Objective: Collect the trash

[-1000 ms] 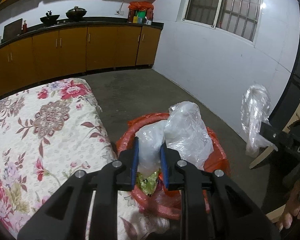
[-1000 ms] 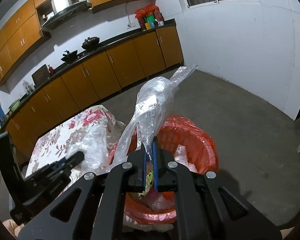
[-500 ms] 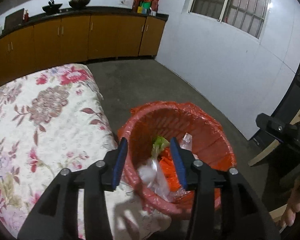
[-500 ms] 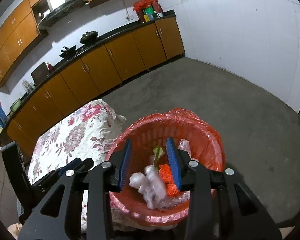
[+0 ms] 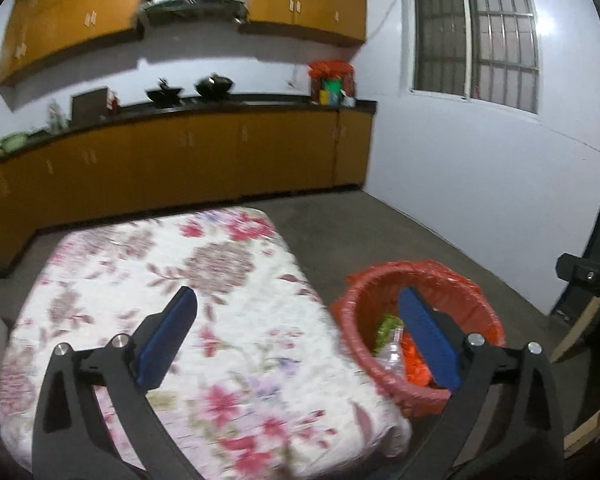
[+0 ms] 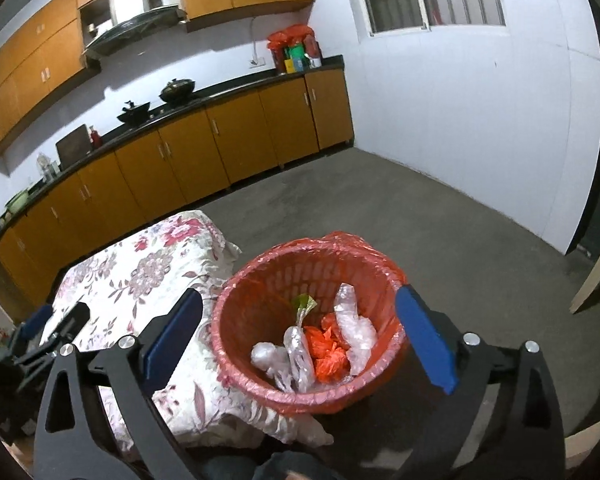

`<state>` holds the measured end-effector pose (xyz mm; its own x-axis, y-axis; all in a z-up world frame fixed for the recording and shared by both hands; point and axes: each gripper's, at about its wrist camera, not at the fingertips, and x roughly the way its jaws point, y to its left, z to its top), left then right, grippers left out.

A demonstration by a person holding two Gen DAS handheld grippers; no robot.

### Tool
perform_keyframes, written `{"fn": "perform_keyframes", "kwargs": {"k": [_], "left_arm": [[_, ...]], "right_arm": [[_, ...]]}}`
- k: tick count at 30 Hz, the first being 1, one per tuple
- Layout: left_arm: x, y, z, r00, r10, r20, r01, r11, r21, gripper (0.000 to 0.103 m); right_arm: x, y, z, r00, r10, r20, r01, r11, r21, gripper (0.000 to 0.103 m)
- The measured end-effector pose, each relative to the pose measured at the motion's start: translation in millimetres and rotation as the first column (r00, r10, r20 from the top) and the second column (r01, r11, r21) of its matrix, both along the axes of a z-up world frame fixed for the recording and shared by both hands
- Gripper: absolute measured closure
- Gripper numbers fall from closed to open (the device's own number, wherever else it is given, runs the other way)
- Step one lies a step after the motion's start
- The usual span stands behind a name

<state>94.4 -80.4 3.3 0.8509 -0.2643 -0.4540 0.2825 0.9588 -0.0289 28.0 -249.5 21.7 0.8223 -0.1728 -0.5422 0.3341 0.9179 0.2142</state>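
A red basket [image 6: 260, 264] lined with a red plastic bag stands on the floor against the table's corner. Inside lie clear plastic bags [image 6: 354, 328], an orange crumpled bag [image 6: 326, 350] and a green wrapper [image 6: 304, 302]. My right gripper [image 6: 300, 336] hangs above the basket, its jaws opening wide with nothing between them. My left gripper [image 5: 300, 332] hovers over the table's edge, the basket [image 5: 384, 276] to its right; its jaws are opening too and hold nothing. Each gripper shows at the edge of the other's view: the left gripper [image 6: 48, 332], the right gripper [image 5: 588, 276].
A low table under a floral cloth [image 5: 160, 264] fills the left foreground. Orange cabinets [image 6: 236, 148] with a dark counter and woks line the far wall. Bare concrete floor [image 6: 440, 220] runs to a white wall. A wooden board [image 6: 596, 276] leans at the right.
Both grippers let go of their clear plastic bags, which dropped into the basket, and their jaws spread wide. The left gripper swung left and up over the table; the right rose a little.
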Motion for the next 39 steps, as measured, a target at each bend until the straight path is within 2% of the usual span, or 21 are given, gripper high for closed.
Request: {"fn": "perform_keyframes", "kwargs": {"k": [4, 11, 20, 39], "left_arm": [[-17.1, 18.0, 3.6, 0.998, 0.054, 0.014, -0.054, 0.998, 0.031, 0.004], [-39.5, 47.3, 6.8, 0.991, 0.132, 0.019, -0.133, 0.991, 0.021, 0.004], [-63.4, 60.7, 9.3, 0.982, 0.180, 0.060, -0.183, 0.982, 0.041, 0.004], [-82.0, 70.2, 0.4, 0.975, 0.219, 0.044, -0.221, 0.974, 0.040, 0.004]], "right_arm": [[-6.8, 17.2, 4.1, 1.000, 0.010, 0.007, -0.010, 0.999, -0.034, 0.005], [-16.8, 49.8, 4.4, 1.000, -0.012, 0.018, 0.015, 0.988, -0.153, 0.004], [-21.6, 68.8, -4.1, 1.000, -0.013, 0.009, 0.014, 0.988, -0.156, 0.004], [-31.1, 92.7, -15.6, 0.999, -0.047, 0.018, 0.050, 0.973, -0.227, 0.004]]}}
